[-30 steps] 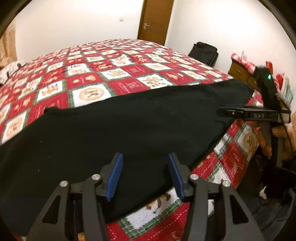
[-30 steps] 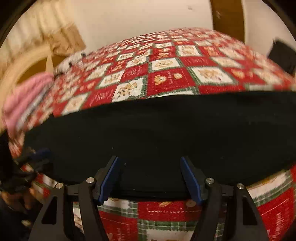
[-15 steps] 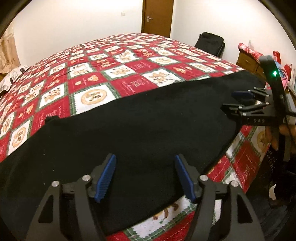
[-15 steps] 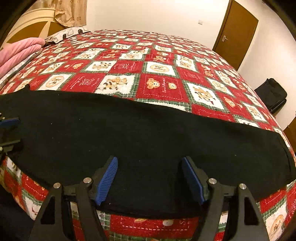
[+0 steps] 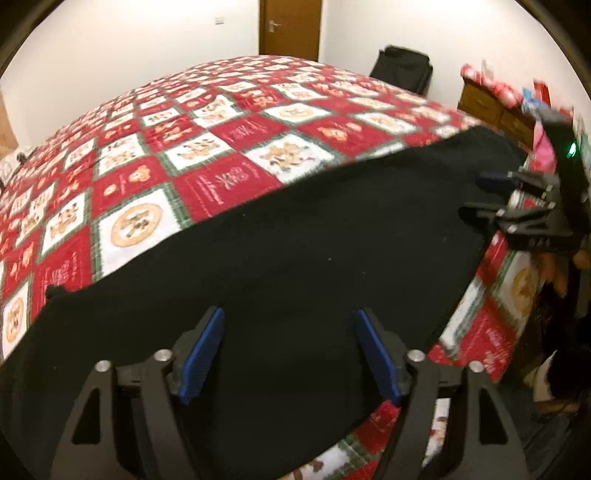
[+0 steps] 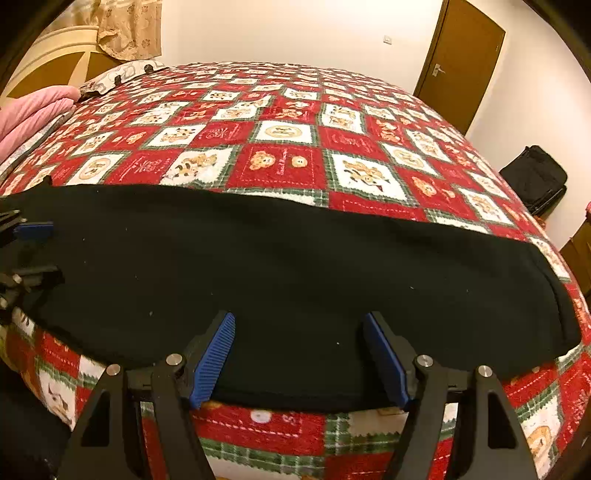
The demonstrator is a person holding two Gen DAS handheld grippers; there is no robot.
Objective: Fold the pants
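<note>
White walls and a brown door (image 5: 290,29) frame the bedroom, where a red-and-white Christmas quilt (image 5: 221,147) covers the bed and the black pants (image 5: 295,258) lie stretched flat along its near edge. We hold both tools above that cloth with nothing gripped. Our left tongs (image 5: 290,352) stand wide open over the pants' near hem, and our right tongs (image 6: 299,356) are just as wide, their blue pads (image 6: 214,356) clear of the fabric.

A second ago the left tongs were noticeably narrower and both tools sat lower and closer to the edge of the bed; since then we have spread the left pair and drawn both up and back, so that more of the quilt and the far wall now shows in each view. The pants themselves have not shifted: the same long dark band lies across the quilt, one end near the pink bedding (image 6: 33,110) at the headboard side, the other toward the wooden dresser (image 5: 491,110).

We read this as a reset between steps, not a fold in progress. The cloth looks smoothed and ready, and each tool sits toward its own end of the garment. The next move probably calls for pinching an edge or the two ends and carrying one over the other; no crosswise fold is visible yet.
</note>
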